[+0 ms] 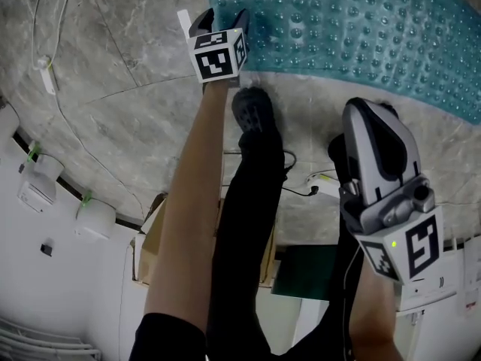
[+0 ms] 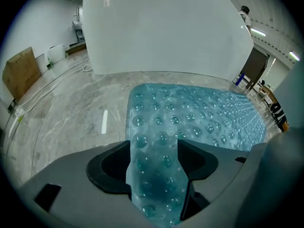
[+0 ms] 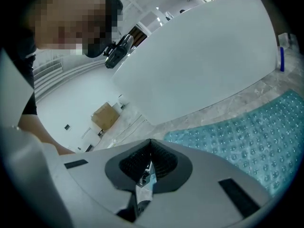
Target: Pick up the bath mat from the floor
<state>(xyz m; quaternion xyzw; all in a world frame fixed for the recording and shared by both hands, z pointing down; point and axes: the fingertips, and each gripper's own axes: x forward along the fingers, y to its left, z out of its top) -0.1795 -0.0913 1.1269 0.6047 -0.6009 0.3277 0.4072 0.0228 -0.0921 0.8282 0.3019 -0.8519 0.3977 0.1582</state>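
The bath mat [image 1: 361, 28] is translucent teal with rows of bubbles and lies flat on the grey marble floor at the top right of the head view. My left gripper [image 1: 219, 17] is held low over the mat's near left corner, pointing steeply down. In the left gripper view its jaws stand open, and the corner strip of the mat [image 2: 190, 113] fills the gap between them at the left gripper [image 2: 154, 175]. My right gripper [image 1: 367, 113] hangs higher, short of the mat's near edge. Its jaws [image 3: 149, 163] are shut with only a thin slit; the mat [image 3: 247, 141] lies ahead to its right.
A large white curved tub wall [image 2: 161, 27] stands just behind the mat. The person's dark shoe [image 1: 254, 110] stands on the floor by the mat's edge. A black cable [image 1: 301, 190] runs across the floor. A cardboard box [image 2: 21, 70] leans at the far left.
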